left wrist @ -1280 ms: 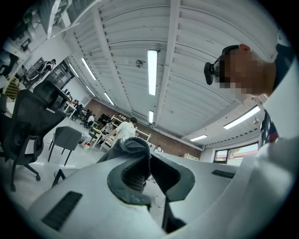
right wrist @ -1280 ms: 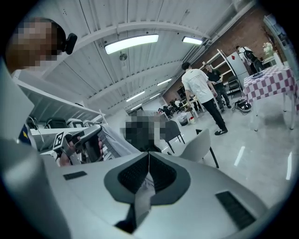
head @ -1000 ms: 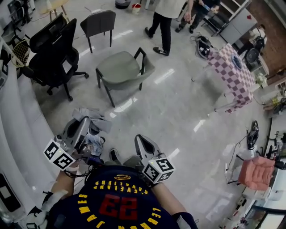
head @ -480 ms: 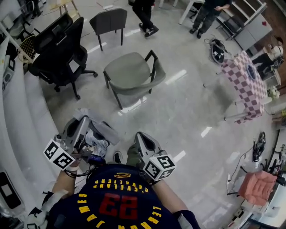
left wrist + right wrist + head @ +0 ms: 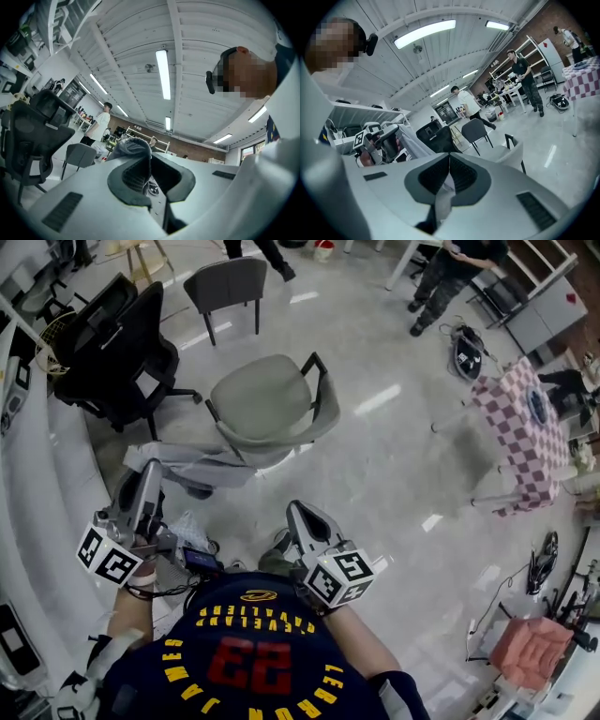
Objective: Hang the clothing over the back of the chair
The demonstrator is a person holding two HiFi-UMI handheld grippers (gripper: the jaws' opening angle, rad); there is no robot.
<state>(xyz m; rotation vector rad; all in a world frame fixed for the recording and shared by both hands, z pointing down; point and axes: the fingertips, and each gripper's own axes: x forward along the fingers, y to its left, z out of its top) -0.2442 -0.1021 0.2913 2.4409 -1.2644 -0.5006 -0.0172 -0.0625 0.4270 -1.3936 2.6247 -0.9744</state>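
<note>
A grey garment (image 5: 202,463) hangs stretched in a band above the floor, just in front of the grey armchair (image 5: 267,395). My left gripper (image 5: 150,471) is shut on its left end; in the left gripper view the cloth (image 5: 133,146) bunches up out of the closed jaws (image 5: 149,163). My right gripper (image 5: 293,512) is lower and to the right. In the right gripper view a pale strip of the cloth (image 5: 443,199) is pinched between its closed pads (image 5: 449,165). The armchair's curved back (image 5: 325,413) faces away from me, on its right side.
A black office chair (image 5: 112,352) and a dark grey chair (image 5: 225,282) stand beyond the armchair on the left. A white curved desk (image 5: 37,484) runs along my left. A checked table (image 5: 520,418) stands at the right; people stand at the far end.
The garment was bunched low by the left gripper; now it is lifted and spread toward the armchair. Both grippers and I have moved closer to the chair.
</note>
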